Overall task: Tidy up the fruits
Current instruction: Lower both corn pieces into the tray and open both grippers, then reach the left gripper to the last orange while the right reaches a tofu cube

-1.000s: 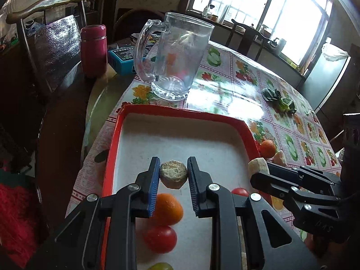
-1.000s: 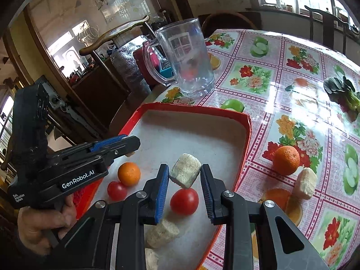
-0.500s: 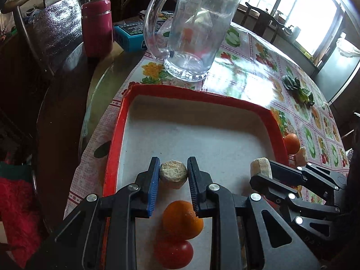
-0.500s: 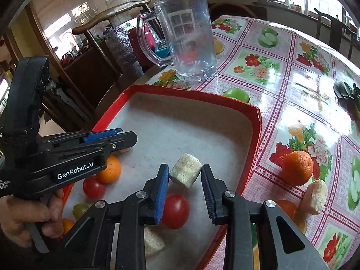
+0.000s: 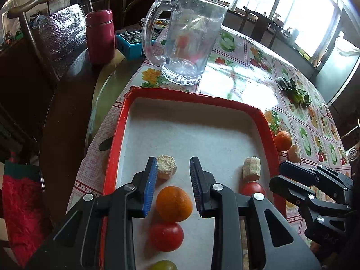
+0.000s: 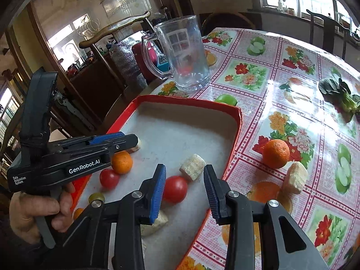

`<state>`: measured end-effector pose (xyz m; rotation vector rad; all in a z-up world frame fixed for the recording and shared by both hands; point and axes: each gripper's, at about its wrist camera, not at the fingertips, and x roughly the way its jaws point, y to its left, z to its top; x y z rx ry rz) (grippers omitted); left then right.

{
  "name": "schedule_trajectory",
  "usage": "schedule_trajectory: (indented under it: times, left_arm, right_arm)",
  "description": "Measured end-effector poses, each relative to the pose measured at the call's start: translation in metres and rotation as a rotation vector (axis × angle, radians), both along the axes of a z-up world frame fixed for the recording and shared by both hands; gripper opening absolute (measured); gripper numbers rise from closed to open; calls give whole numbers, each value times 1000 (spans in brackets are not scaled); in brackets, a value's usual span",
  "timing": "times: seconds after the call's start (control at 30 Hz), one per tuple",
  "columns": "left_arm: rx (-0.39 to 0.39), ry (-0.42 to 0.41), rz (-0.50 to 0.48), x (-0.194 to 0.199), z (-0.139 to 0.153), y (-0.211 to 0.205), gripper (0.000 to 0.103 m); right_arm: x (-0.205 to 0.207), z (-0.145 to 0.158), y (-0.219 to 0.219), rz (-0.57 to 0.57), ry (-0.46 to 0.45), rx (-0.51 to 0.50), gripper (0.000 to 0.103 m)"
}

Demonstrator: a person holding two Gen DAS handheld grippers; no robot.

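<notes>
Both grippers hang over the red tray [image 5: 265,121] with their jaws spread and nothing pinched between them. The left gripper [image 5: 173,175] sits above the tray's near left part; a pale banana chunk [image 5: 166,167] lies on the tray floor touching its left finger's inner pad, with the right finger apart from it. Just nearer than that chunk, still inside the tray, lie an orange [image 5: 174,203], a tomato [image 5: 166,236] and a green grape [image 5: 163,265]. The right gripper [image 6: 184,177] is above the tray's near right part, where a second banana chunk [image 6: 193,167] rests on the floor beside another tomato [image 6: 175,189]. Outside the tray's right rim, on the flowered tablecloth [image 6: 258,76], sit a loose orange [image 6: 276,153] and a third banana chunk [image 6: 294,176] just beside it. Beyond the tray's far rim stands a glass mug [image 5: 186,38].
</notes>
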<state>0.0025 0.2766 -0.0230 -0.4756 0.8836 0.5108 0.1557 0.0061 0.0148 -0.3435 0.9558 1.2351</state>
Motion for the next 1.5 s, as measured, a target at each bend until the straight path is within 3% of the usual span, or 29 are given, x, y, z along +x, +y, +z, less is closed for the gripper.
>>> schedule_trajectory:
  times: [0.93,1.3,1.4,1.5]
  left_arm:
    - [18,-52,-118,19,28,-72,27]
    - [39,-52,-193,41,35,-96,27]
    - [51,-50,-211,47,37,-99,35]
    - [67,-51,-232,53,38,-102,36]
  right_arm:
    - [35,2,-103,-170,31,23,38]
    - [50,-2,-113,-203,36,23,38]
    - [56,-4,-108,-204,29,16,38]
    - [62,-8,-100,-204,15,5,38]
